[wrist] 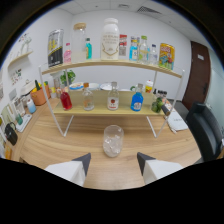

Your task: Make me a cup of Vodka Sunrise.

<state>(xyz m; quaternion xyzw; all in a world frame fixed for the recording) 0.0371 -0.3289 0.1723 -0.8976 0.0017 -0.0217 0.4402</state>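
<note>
A clear glass [113, 140] with ice in it stands on the wooden table [55, 145], just ahead of my gripper [113, 163] and centred on the gap between the fingers. The gripper is open and holds nothing. Beyond the glass, the lower shelf of a white rack carries a red bottle [65, 99], an amber bottle [88, 97], a clear bottle with a red label [113, 97] and a blue bottle [136, 99]. The top shelf [112, 63] holds a large white-capped bottle [110, 39] and several other bottles and cartons.
The rack's white legs [66, 131] stand on the table to either side of the glass. An orange pot [38, 94] and small items sit along the left wall. A black chair [207, 131] is at the right, a dark door [199, 75] behind it.
</note>
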